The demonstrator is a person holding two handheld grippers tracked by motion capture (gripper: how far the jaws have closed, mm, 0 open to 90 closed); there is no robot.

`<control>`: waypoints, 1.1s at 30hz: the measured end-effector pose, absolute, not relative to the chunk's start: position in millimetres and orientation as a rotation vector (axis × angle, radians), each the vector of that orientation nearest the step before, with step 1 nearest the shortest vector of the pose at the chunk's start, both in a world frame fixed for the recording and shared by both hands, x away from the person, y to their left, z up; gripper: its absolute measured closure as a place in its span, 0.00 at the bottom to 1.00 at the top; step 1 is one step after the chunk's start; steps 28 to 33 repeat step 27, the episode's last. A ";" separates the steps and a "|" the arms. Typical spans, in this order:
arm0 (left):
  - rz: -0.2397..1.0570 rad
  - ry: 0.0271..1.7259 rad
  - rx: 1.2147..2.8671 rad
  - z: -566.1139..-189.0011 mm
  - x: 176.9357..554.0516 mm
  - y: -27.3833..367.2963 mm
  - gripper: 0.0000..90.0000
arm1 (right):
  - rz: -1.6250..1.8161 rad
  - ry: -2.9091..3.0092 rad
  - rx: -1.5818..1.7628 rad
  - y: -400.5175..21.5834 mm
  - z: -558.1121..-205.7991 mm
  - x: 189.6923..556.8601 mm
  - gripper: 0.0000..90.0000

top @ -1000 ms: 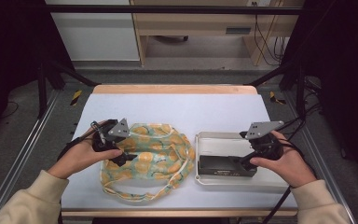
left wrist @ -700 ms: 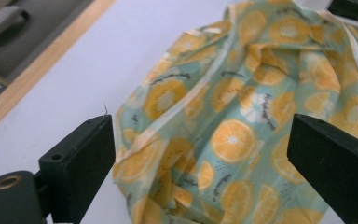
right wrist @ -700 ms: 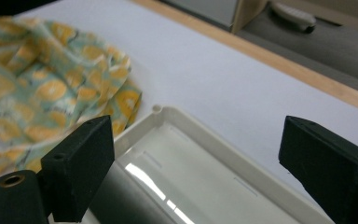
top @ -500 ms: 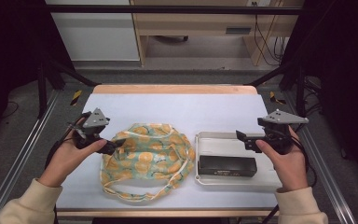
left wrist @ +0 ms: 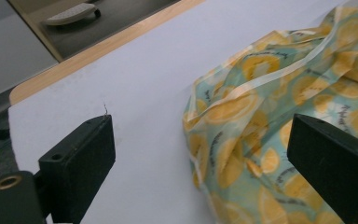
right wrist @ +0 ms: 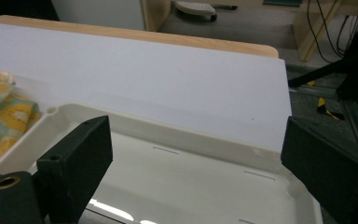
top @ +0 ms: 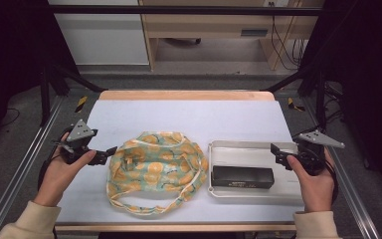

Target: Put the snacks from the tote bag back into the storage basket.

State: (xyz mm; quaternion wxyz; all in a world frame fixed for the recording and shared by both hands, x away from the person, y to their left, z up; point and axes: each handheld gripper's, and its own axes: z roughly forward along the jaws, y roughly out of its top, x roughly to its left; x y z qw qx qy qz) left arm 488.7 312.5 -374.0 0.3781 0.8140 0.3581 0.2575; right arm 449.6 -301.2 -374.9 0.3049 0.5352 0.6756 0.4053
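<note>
Left tongs (top: 110,151): gaping wide, gripping nothing.
Orange-print cloth bag (top: 154,169): lying just beside the left tongs.
Right tongs (top: 277,152): gaping wide, hovering empty over the white tray (top: 248,147).

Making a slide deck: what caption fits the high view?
Two open grippers, left and right, flank an orange-print bag and a white tray holding a black box.

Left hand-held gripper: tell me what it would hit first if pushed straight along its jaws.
Most likely the orange-print bag. The left hand-held gripper is open, its jaws aimed at the bag's near edge with bare table between; depth is uncertain.
</note>
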 end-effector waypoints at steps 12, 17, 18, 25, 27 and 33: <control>0.725 1.080 1.991 -411.2 490.6 348.7 0.09 | 0.963 1.654 1.620 -315.3 -411.6 453.3 0.10; 0.752 1.131 1.991 -433.8 488.6 355.8 0.09 | 0.914 1.626 1.681 -316.6 -423.9 453.6 0.10; 0.755 1.136 1.987 -436.7 488.0 356.6 0.09 | 0.906 1.612 1.695 -315.9 -425.3 452.5 0.11; 0.805 1.132 2.004 -450.9 476.6 360.0 0.09 | 0.869 1.555 1.710 -314.6 -432.8 442.0 0.09; 0.801 1.143 1.991 -454.8 473.8 360.9 0.09 | 0.875 1.545 1.711 -314.5 -436.3 439.2 0.09; 0.801 1.143 1.991 -454.8 473.8 360.9 0.09 | 0.875 1.545 1.711 -314.5 -436.3 439.2 0.09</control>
